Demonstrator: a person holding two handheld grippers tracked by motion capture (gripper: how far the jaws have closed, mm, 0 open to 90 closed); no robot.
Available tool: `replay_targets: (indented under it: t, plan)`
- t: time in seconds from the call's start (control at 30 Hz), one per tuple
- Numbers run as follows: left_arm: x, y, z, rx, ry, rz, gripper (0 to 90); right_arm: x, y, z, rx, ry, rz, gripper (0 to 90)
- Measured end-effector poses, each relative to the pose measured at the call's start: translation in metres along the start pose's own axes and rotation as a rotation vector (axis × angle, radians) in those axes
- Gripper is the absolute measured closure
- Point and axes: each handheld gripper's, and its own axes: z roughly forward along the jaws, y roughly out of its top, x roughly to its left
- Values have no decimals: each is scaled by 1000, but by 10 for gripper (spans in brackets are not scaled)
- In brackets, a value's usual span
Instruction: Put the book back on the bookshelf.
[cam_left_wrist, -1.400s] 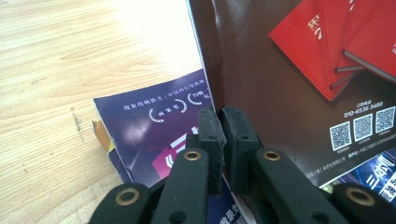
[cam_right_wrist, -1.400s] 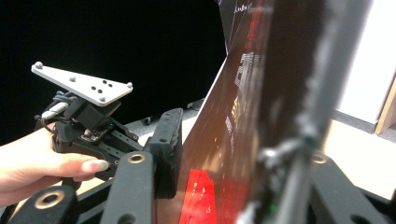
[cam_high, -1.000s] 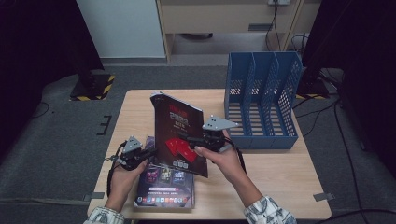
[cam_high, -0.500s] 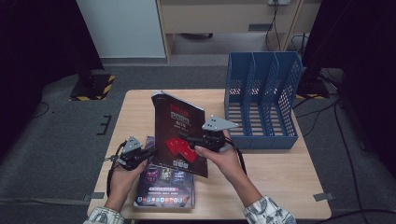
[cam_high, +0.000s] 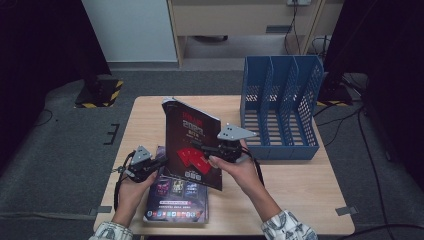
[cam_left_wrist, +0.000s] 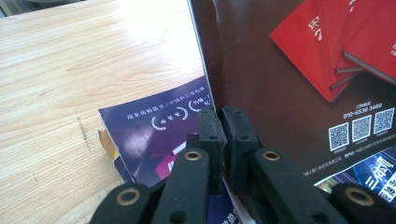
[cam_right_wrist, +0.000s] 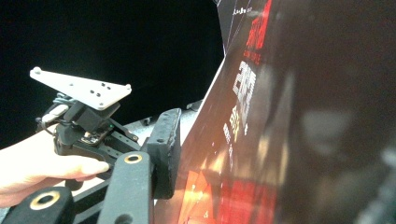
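- Magazine work sits at the centre of the high view: we see a dark brown glossy magazine with red books printed on its cover (cam_high: 192, 145) standing nearly upright on the light wooden table (cam_high: 295, 185), its top corner leaning toward the upper left of the frame.
- Our left gripper (cam_high: 159, 162), at the lower left of the high view, has its jaws pressed together on the lower left edge of that magazine; in the left gripper view the two black pads (cam_left_wrist: 208, 128) meet right at the cover's edge (cam_left_wrist: 289, 93).
- Our right gripper (cam_high: 197, 146), just right of centre, reaches across the cover from the right. Its jaws have just been closing, with the magazine between them. In the right gripper view one black pad (cam_right_wrist: 166, 149) lies close against the glossy cover (cam_right_wrist: 280, 116); the other jaw is hidden behind the sheet, so we cannot tell whether the grip is firm.
- A second magazine with a purple cover (cam_high: 176, 200) lies flat on the table at the lower left, just below the upright one, its corner visible beneath the left jaws (cam_left_wrist: 149, 126).
- A blue perforated plastic file rack with three slots (cam_high: 280, 107) stands at the upper right of the table, near the right hand (cam_high: 237, 167) but apart from the magazine.
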Motion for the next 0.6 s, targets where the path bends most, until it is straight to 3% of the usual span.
replay_targets:
  t: [0.6]
  plan:
    - [-4, 3, -2, -22, 16, 26, 870, -7, 26, -13, -56, -15, 0, 625]
